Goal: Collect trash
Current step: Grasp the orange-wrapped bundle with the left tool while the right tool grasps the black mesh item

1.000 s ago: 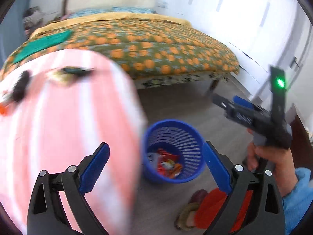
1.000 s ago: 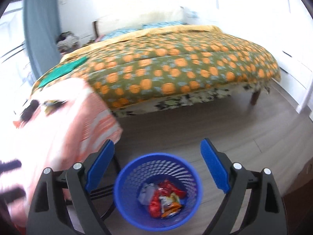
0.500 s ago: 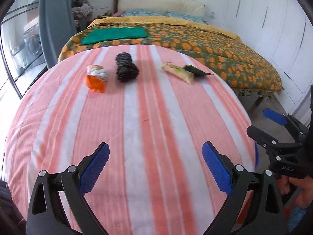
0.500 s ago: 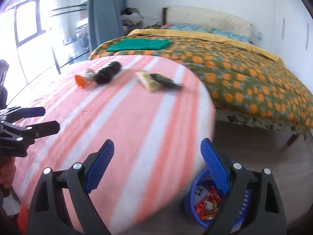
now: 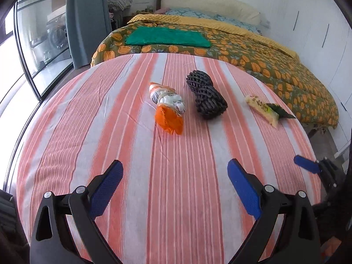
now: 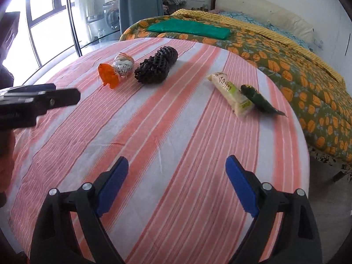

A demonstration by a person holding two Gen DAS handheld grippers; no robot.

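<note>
On the striped bench, left of the black mesh roll, lies the orange-and-white wrapper: light, crinkly, best pinched at its bunched middle. The roll looks soft and springy. Right of it lie the pale packet and dark green wrapper, thin and slippery. Left tool and right tool hover wide open, empty.
</note>
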